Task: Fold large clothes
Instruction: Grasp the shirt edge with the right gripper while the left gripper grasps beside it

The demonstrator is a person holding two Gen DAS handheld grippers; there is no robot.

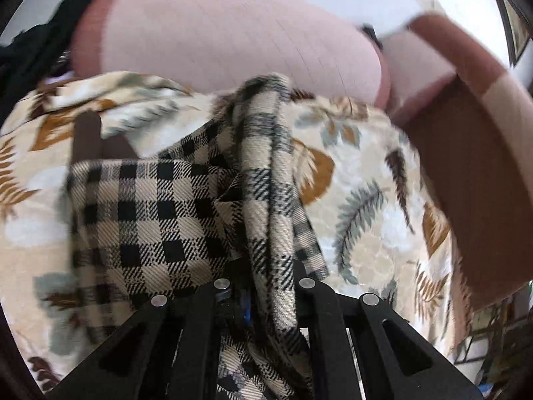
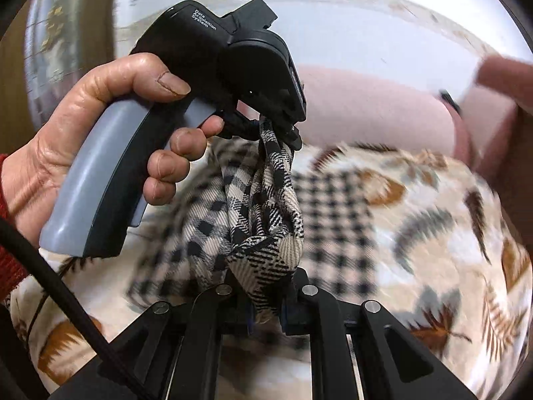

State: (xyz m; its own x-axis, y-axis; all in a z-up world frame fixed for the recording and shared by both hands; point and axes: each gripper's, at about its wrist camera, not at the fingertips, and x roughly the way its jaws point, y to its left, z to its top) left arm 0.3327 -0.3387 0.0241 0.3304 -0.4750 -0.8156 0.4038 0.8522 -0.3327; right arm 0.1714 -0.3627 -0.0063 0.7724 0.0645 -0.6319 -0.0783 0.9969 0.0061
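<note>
A: The plaid cloth (image 2: 263,206) hangs bunched between the two tongs, lifted off the leaf-print blanket (image 2: 433,220). The right tongs (image 2: 266,310) are pressed together on its lower fold, pinching a thick wad of it.

B: And the left tongs (image 1: 266,286)?

A: Also pinched on the cloth (image 1: 266,173): a twisted rope of it runs up from between the jaws, and a flat panel spreads to the left of them over the blanket (image 1: 366,200).

B: So which step is this?

A: By the look of it, carrying two gripped edges together, mid-fold. Both views are blurred, which fits a sweep across the bed. Part of the cloth seems to lie on the blanket beyond the tongs, so the fold is not laid down yet.

B: What does the next move call for?

A: Probably lowering both grips together so the raised half lands square on the part below, then letting go without dragging it. The bunching could leave a wrinkled fold.

B: What does each view add?

A: Only the right wrist shows the left tongs from outside (image 2: 286,133), just above the right ones, with the person's hand (image 2: 110,140) round the grey handle and a red cuff (image 2: 10,266) near the frame's edge. Only the left wrist shows the flat panel clearly, with the pink pillow (image 1: 233,40) beyond the jaws and a brown cloth (image 1: 473,153) to their right.
</note>
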